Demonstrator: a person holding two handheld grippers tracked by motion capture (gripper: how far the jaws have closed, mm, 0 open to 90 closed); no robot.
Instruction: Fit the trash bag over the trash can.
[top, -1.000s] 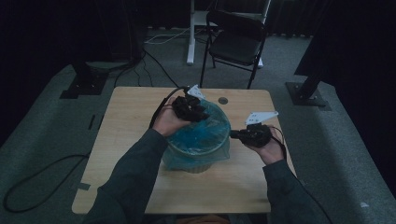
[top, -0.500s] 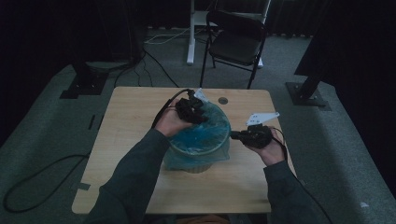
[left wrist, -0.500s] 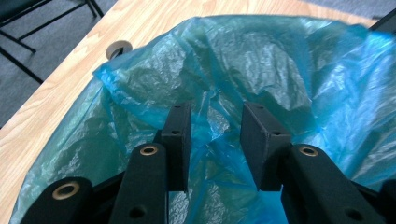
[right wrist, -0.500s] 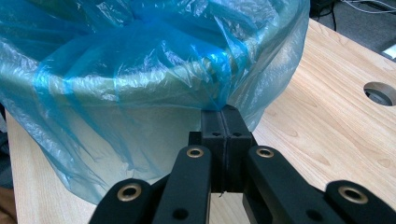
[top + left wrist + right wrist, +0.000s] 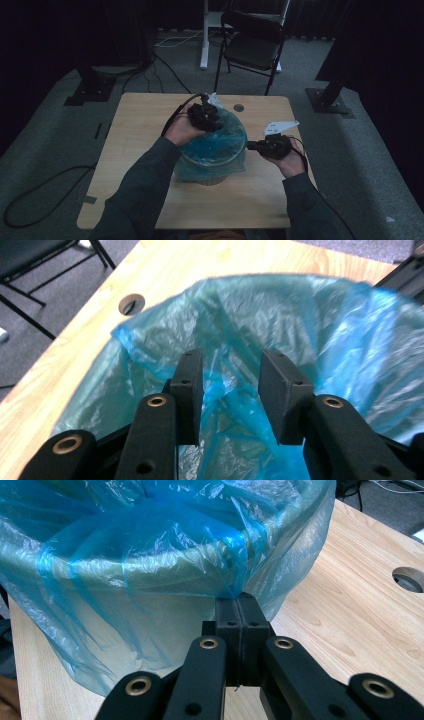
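A round bin (image 5: 212, 172) lined with a blue plastic bag (image 5: 220, 142) stands in the middle of the wooden table (image 5: 140, 125). My left gripper (image 5: 207, 117) hovers over the bin's far left rim. In the left gripper view it (image 5: 230, 370) is open, its jaws have just been opening slightly, and a loose fold of the bag (image 5: 235, 395) lies between the pads without being pressed. My right gripper (image 5: 251, 146) is at the bin's right side. In the right gripper view it (image 5: 239, 600) is shut on the bag film (image 5: 150, 555) just under the rim.
A round cable hole (image 5: 238, 107) sits in the table behind the bin. A black folding chair (image 5: 255, 45) and a white stand (image 5: 205, 30) are on the floor beyond the table. Cables trail over the carpet at the left (image 5: 45, 200).
Almost nothing differs. Both hands keep their places at the bin, and the bag stays draped over the rim.
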